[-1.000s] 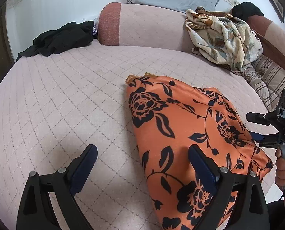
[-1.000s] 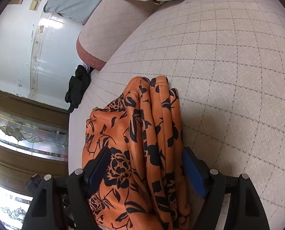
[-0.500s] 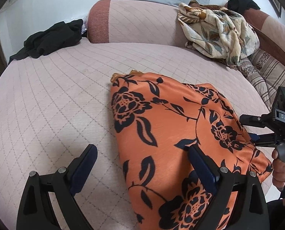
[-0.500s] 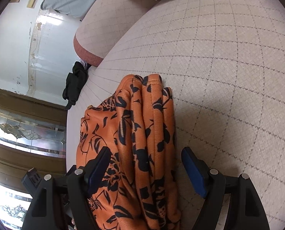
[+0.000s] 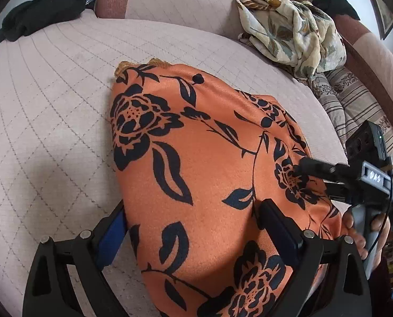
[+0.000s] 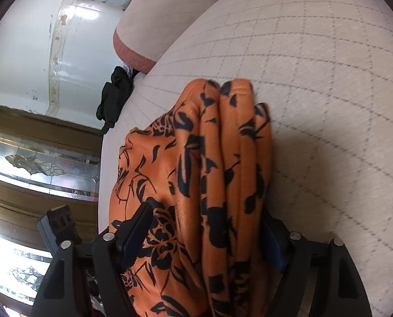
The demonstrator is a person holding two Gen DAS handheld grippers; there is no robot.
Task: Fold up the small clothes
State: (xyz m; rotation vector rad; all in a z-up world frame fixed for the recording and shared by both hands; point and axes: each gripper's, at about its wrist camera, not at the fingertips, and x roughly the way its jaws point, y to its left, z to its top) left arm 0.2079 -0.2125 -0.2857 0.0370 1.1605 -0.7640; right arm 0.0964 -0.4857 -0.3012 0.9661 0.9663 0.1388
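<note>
I straddle the folded orange floral garment point(image 5: 196, 171) with both wide-spread grippers, left point(image 5: 193, 227) and right point(image 6: 209, 229), closing in to lift it whole

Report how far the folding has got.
Done: the orange floral garment already lies folded in layers on the pink quilted cushion.
In hand: left gripper and right gripper both straddle it.
Left: the cream floral garment and black garment lie crumpled.
</note>
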